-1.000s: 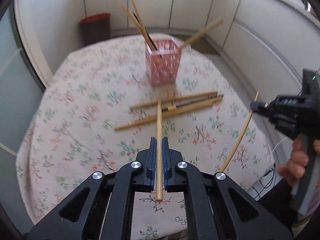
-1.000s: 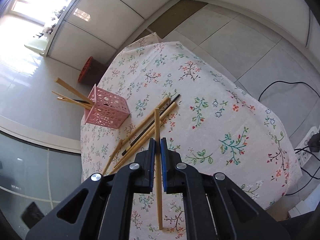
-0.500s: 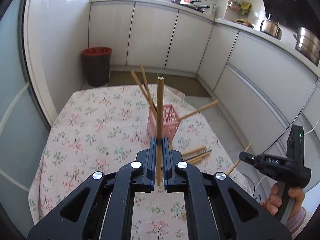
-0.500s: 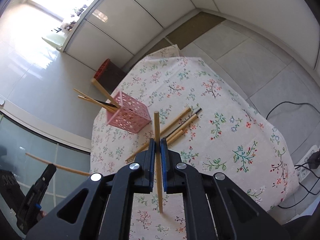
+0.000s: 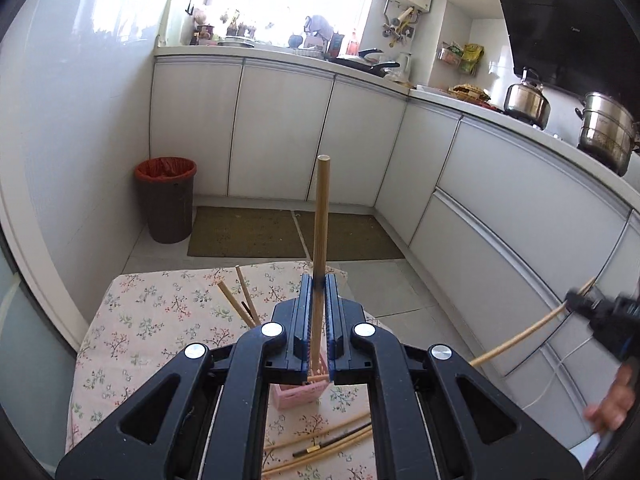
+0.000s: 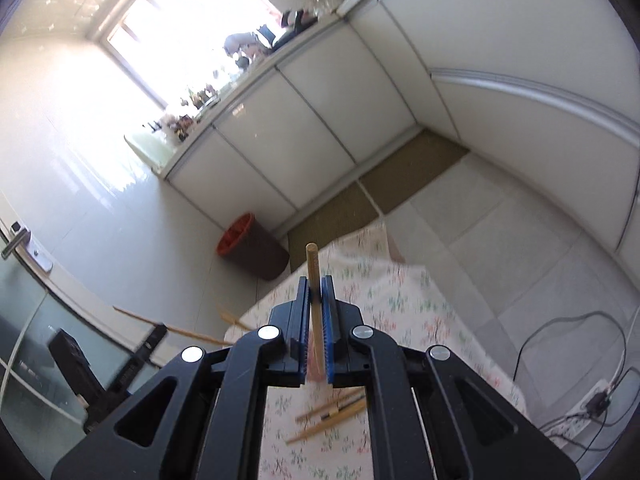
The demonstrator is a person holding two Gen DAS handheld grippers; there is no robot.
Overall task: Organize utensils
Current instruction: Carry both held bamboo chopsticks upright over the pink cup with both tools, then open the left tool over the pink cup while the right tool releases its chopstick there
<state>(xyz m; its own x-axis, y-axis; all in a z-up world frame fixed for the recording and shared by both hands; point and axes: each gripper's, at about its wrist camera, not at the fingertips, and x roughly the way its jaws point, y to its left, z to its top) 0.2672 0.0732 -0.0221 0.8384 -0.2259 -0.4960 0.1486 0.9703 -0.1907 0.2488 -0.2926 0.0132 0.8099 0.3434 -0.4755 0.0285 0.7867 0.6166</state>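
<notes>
Chopsticks (image 5: pixel 321 216) (image 6: pixel 314 280) in both grippers' jaws

The tablecloth (image 5: pixel 132 320) is cream with small floral print — green and red. On it, the basket (image 5: pixel 298 394) is pink; beside it the chopsticks (image 5: pixel 320 438) are tan.

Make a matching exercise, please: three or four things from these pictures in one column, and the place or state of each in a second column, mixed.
1. left claw
2. pink basket
3. black chopstick
4. trash bin

a. on the floor beside the cabinets
b. lying on the flowered cloth
c. shut on a wooden chopstick
d. standing on the table under the claw

Pairs: 1-c, 2-d, 3-b, 4-a
</notes>
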